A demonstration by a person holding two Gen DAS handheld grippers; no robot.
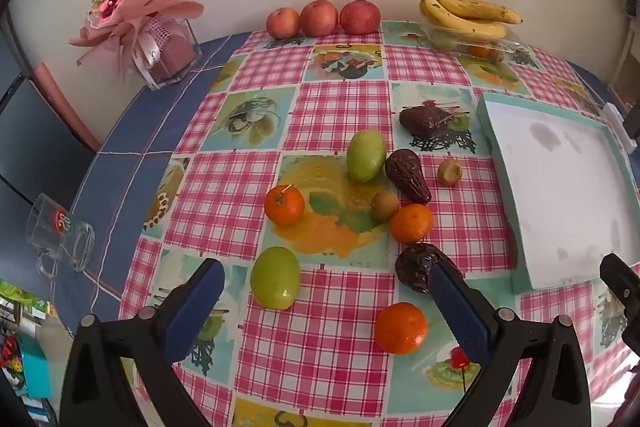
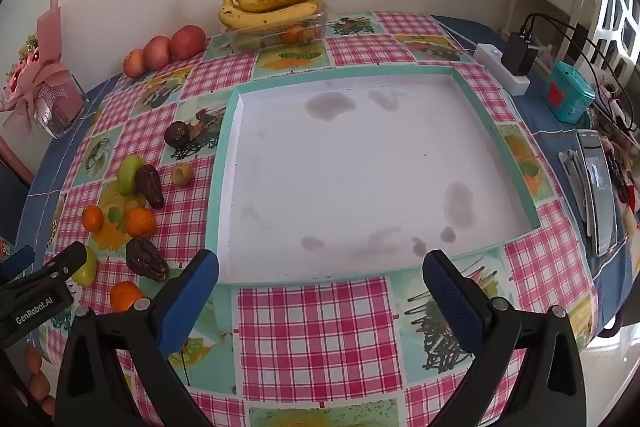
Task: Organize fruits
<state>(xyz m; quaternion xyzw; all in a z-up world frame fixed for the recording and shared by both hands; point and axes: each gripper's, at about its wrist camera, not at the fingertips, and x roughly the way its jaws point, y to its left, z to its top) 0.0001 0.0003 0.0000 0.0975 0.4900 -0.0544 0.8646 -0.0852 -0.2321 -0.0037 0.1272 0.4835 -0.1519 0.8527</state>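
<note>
Left gripper [image 1: 326,301] and right gripper [image 2: 320,291] both spread wide, empty. Shallow white tray with teal rim [image 2: 224,163] bare. Centre left fingers over near round green fruit [image 1: 275,283], squeeze gently, lift clear of dark wrinkled avocado [image 1: 418,273].

My left gripper's right finger [image 1: 460,311] covers part of the nearest dark avocado [image 1: 416,269]. Fruit inside the clear container [image 1: 476,45], upper right, is hidden beneath the bananas [image 1: 464,13], unidentifiable.
</note>
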